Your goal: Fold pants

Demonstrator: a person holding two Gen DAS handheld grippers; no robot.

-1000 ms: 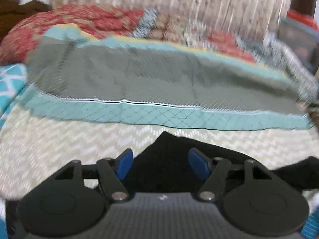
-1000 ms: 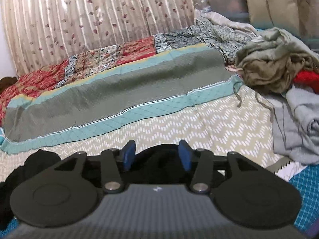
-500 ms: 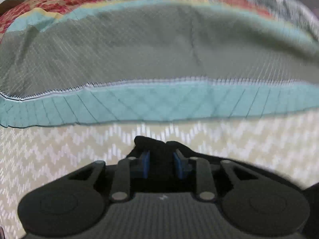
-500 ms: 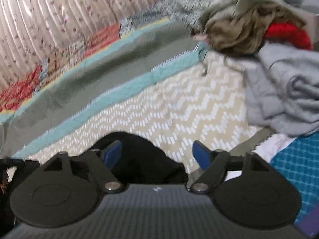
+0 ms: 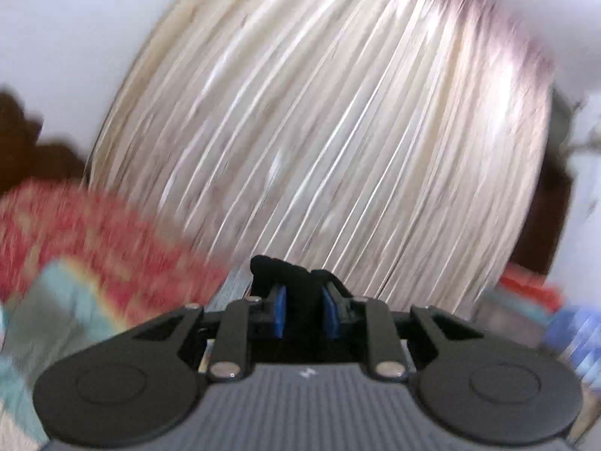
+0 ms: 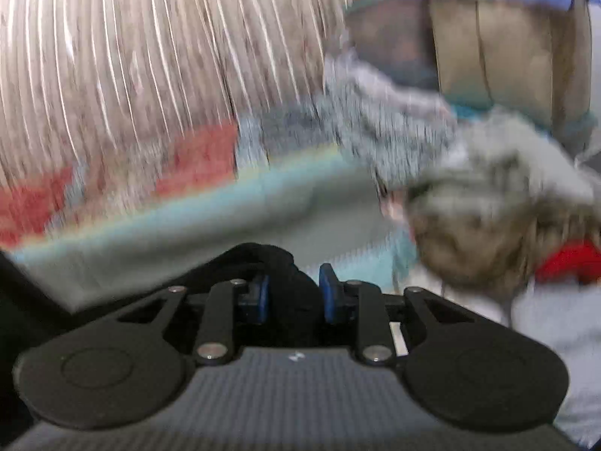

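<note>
Left wrist view, left gripper point(image 5: 302, 310) clamped on bunched black pants point(image 5: 293, 274) bottom centre, blurry curtain point(image 5: 319, 112) behind, right gripper point(image 6: 293, 293) pinching the same pants point(image 6: 270, 263) lower middle.

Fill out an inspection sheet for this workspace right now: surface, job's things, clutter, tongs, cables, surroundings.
Surface: bed with a grey and teal quilt, blurred by motion.
Job's things: black pants, bunched fabric pinched in both tongs; the rest of the garment is out of view.
Clutter: heap of olive and grey clothes on the right, with a red garment in it; red patterned blanket on the left.
Tongs: left tongs shut on the pants; right tongs shut on the pants.
Cables: nothing seen.
Surroundings: pleated cream curtain behind the bed; white wall; brown bags stacked at the right.
</note>
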